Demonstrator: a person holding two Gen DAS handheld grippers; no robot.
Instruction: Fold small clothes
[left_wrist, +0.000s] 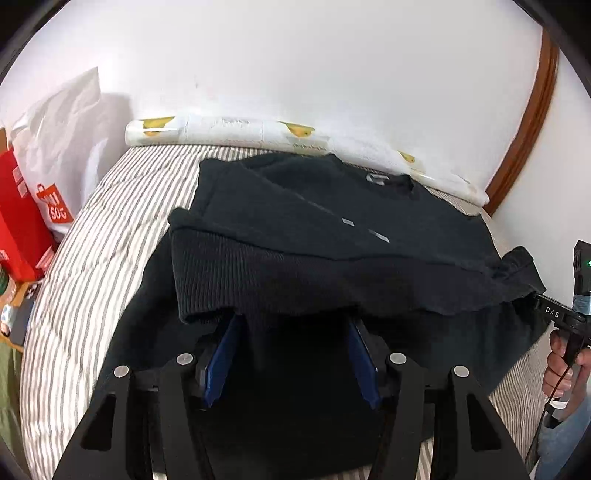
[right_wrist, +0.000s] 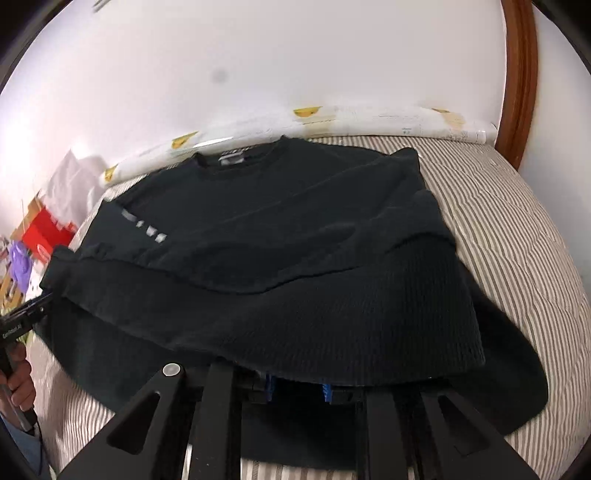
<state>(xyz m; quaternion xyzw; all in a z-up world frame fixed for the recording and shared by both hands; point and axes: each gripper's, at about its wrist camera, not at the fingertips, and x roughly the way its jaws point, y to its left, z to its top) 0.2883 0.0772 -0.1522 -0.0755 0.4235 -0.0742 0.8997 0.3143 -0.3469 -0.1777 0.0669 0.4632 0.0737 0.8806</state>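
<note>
Left wrist view: both tongs (left_wrist: 291, 354) (right_wrist: 299, 391) clench the sweater's (left_wrist: 332, 229) ribbed hem (right_wrist: 332, 325), which stretches sideways between them, collar toward frame top.

It was a home bedroom. The landmark was a bed (left_wrist: 92, 229) w/ a grey-and-white striped quilted cover filling most of both views. Along the bed's far edge, against a plain white wall (left_wrist: 314, 55), lay a long white bolster (left_wrist: 229, 129) printed w/ yellow shapes. At the bed's far right corner a brown wooden door frame (left_wrist: 532, 122) ran up the wall. Off the bed's left side stood a white shopping bag (left_wrist: 59, 147) w/ an orange-red logo, a red box (left_wrist: 18, 214) just in front of it, and misc. household clutter lower down, too blurred to name. A dark sweater (right_wrist: 277, 221) lay spread on the bed, typical of laundry handled at home.
</note>
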